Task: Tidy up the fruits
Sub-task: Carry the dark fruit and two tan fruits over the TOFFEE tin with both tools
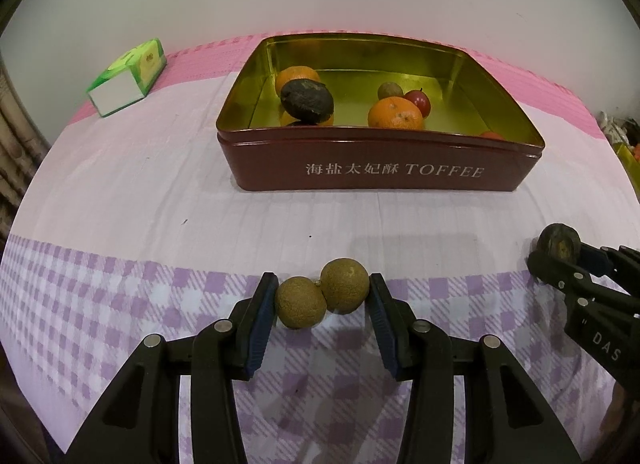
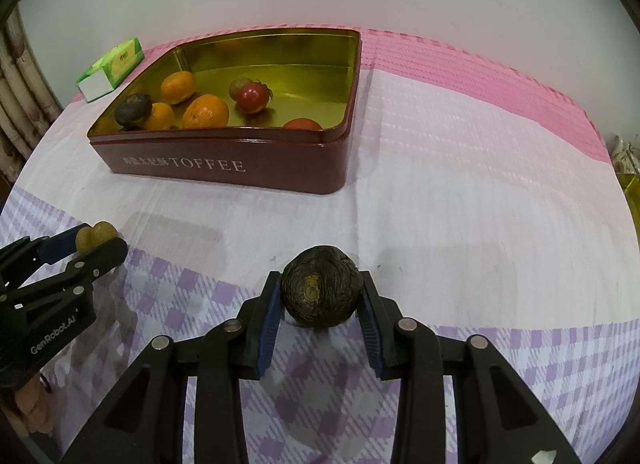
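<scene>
My left gripper (image 1: 324, 296) is nearly closed, its pads pressed on two small brown-green fruits (image 1: 322, 298) joined side by side, in front of the toffee tin (image 1: 380, 168) and over the checked cloth (image 1: 120, 304). My right gripper (image 2: 320, 296) is likewise narrowed, clamping one dark wrinkled fruit (image 2: 322, 290), also in front of the tin. Inside the tin I count three oranges (image 2: 206, 111), one dark wrinkled fruit (image 2: 133, 110), one red fruit (image 2: 253, 97), one small brownish fruit (image 2: 239, 87) behind it and one red-orange fruit (image 2: 302, 124) at the near wall; one green box (image 1: 130, 76) lies left of the tin.
</scene>
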`<state>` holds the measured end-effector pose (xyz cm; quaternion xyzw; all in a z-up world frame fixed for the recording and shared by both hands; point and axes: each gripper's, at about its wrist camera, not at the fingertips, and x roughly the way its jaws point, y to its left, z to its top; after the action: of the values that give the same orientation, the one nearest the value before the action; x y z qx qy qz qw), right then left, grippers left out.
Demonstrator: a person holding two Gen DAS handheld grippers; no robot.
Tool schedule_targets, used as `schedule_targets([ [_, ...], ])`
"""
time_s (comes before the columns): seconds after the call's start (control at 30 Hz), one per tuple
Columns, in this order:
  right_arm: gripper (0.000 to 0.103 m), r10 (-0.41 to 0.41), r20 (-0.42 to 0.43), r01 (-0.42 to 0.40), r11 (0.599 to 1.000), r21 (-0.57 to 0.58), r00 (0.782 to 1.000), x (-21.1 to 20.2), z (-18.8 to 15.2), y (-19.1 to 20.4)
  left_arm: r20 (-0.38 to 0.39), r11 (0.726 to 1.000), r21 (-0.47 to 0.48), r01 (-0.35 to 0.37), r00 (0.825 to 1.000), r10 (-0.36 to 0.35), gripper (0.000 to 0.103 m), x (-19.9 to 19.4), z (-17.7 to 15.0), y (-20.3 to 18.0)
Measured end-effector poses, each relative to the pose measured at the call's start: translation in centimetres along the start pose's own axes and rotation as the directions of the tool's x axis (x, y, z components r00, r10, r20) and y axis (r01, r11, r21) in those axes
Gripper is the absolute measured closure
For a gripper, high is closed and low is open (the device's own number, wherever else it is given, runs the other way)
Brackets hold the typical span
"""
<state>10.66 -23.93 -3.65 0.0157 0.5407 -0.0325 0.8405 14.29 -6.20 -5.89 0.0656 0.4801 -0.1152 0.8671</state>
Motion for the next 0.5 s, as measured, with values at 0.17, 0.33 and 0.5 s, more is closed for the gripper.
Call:
schedule_targets([
  [0.17,0.069,0.001,0.002,-0.001,1.000,0.004,1.000,-0.4,-0.2,-0.2,0.003,1.000,-0.001,0.007,1.000,-0.007,0.057,-0.4,0.0,-0.1],
  [0.33,0.069,0.009,0.007,-0.009,1.000,0.008,1.000,-0.7,-0.2,-0.3,0.005,1.000,0.005,0.009,1.000,-0.009,0.057,-0.7,0.3,-0.4],
  [0.5,0.069,0.021,0.021,-0.021,1.000,0.005,1.000,-1.4,0.4,-0.1,0.022,1.000,0.009,0.014,1.000,-0.014,0.057,-1.4,1.1,-0.6],
])
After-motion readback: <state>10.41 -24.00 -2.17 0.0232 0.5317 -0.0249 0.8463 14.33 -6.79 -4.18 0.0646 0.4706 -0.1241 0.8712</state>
